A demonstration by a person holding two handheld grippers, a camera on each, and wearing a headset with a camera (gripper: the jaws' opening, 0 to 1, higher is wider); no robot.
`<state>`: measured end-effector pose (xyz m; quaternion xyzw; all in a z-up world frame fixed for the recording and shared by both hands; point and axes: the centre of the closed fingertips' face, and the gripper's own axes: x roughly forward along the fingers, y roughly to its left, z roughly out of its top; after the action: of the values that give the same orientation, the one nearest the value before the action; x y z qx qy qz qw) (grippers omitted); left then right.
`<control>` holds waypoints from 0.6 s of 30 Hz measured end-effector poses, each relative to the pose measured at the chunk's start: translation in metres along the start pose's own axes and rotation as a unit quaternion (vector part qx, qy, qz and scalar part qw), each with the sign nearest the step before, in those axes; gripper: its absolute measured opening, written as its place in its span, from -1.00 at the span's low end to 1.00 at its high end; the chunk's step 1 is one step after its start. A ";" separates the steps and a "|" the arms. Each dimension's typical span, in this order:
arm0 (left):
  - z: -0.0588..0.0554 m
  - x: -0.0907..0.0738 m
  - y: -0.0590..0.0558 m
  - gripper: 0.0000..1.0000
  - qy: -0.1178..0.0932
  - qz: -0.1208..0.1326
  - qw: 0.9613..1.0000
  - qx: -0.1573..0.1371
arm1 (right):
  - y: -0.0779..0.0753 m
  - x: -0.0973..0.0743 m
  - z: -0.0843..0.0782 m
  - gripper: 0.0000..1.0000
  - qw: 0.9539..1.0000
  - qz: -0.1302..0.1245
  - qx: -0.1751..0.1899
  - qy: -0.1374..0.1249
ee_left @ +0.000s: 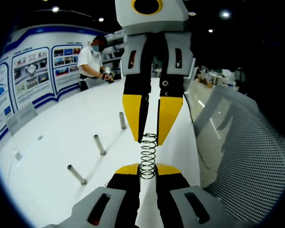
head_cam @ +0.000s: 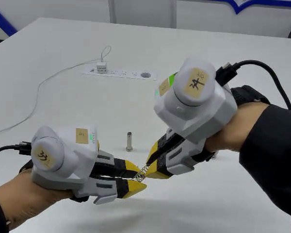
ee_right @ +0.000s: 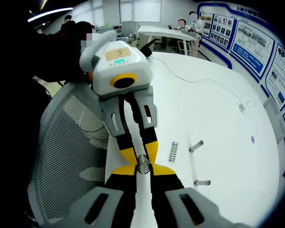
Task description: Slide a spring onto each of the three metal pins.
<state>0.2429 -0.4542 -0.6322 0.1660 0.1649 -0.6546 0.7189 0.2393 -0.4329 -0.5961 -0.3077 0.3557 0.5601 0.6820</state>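
Note:
A small steel spring hangs above the table between my two grippers. My left gripper is shut on one end of it, and my right gripper is shut on the other end. In the left gripper view the spring runs from my own jaws up into the right gripper's yellow tips. Three metal pins stand bare on the white table. One pin stands just beyond the grippers. A second loose spring lies on the table near two pins.
A white power strip with a plugged charger and a cable lies at the back of the table. A grey mesh chair stands beside the table edge. A person stands at the far end.

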 end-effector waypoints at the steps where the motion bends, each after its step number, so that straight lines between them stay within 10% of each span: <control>1: 0.000 0.000 0.000 -0.77 -0.001 0.000 1.000 0.000 | 0.000 0.000 0.002 -0.77 1.000 -0.001 -0.002 -0.002; 18: 0.003 -0.001 -0.001 -0.66 -0.010 -0.001 1.000 -0.013 | -0.003 0.001 0.006 -0.77 1.000 -0.007 -0.011 -0.004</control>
<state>0.2415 -0.4549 -0.6292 0.1500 0.1664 -0.6549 0.7218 0.2435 -0.4283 -0.5934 -0.3152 0.3447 0.5602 0.6841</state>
